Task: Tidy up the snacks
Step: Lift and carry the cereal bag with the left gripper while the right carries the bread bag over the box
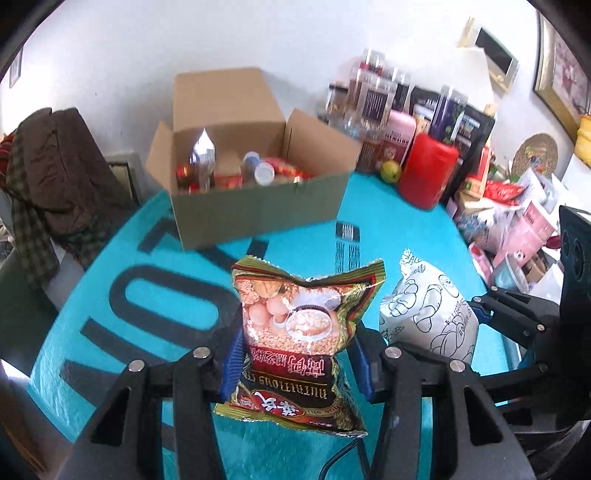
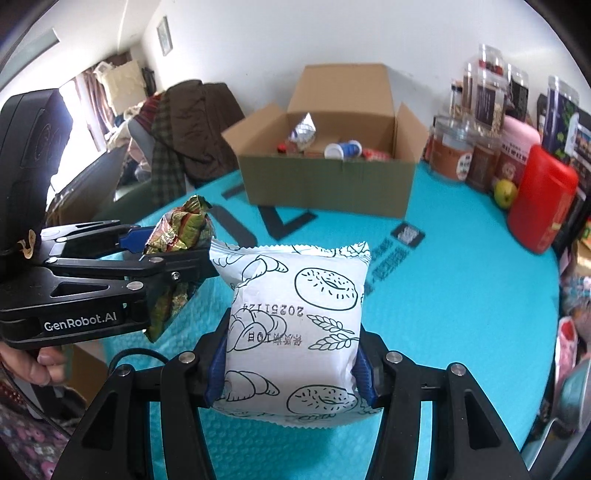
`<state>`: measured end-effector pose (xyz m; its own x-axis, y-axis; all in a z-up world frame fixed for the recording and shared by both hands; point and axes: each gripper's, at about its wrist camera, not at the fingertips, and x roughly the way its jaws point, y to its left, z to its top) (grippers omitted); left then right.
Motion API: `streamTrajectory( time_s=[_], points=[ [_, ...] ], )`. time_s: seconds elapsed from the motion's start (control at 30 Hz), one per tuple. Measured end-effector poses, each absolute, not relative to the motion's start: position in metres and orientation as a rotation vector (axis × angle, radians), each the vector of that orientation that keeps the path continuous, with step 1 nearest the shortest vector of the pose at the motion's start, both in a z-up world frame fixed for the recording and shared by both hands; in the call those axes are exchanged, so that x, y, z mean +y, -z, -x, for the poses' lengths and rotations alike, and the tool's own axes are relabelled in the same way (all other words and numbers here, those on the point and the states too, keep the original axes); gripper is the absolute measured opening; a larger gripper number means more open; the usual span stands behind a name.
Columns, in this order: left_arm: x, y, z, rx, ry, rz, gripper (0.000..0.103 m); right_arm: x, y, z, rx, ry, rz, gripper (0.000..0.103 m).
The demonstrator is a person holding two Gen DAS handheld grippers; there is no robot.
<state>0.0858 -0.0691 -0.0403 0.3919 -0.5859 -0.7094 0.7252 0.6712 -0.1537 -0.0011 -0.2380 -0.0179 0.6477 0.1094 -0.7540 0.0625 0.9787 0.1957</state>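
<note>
Teal mat [image 1: 147,295] w/ black letters covers table; white wall [image 1: 147,44] behind.

Brown coat [image 2: 195,125] over a chair beside the turquoise table [image 2: 461,277], framed picture [image 2: 164,35] on the wall.

Two black handheld grippers with blue pads are held side by side above a table, both angled downward and forward. The left gripper [image 1: 295,363] has its jaws closed on a gold and red cereal packet [image 1: 295,343], pads pressing both sides. The right gripper [image 2: 291,363] has its jaws closed on a white bread packet [image 2: 295,325] in the same way. In the right wrist view, the person's left hand [image 2: 37,363] wraps around the left gripper's handle, fingers visible at the near left edge.
</note>
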Motion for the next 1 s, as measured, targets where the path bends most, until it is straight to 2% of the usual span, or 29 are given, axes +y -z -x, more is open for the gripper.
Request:
streamTrajectory(
  time_s=[0.47,1.0],
  points=[
    [-0.08,-0.023,-0.108,0.627,0.859,-0.153,0.049,-0.254,-0.04,-0.024,0.715,-0.003,-0.138,0.055],
    [-0.106,-0.059,-0.172,0.54,0.833,-0.106,0.049,-0.283,-0.077,-0.088,0.616,-0.012,-0.113,0.055]
  ],
)
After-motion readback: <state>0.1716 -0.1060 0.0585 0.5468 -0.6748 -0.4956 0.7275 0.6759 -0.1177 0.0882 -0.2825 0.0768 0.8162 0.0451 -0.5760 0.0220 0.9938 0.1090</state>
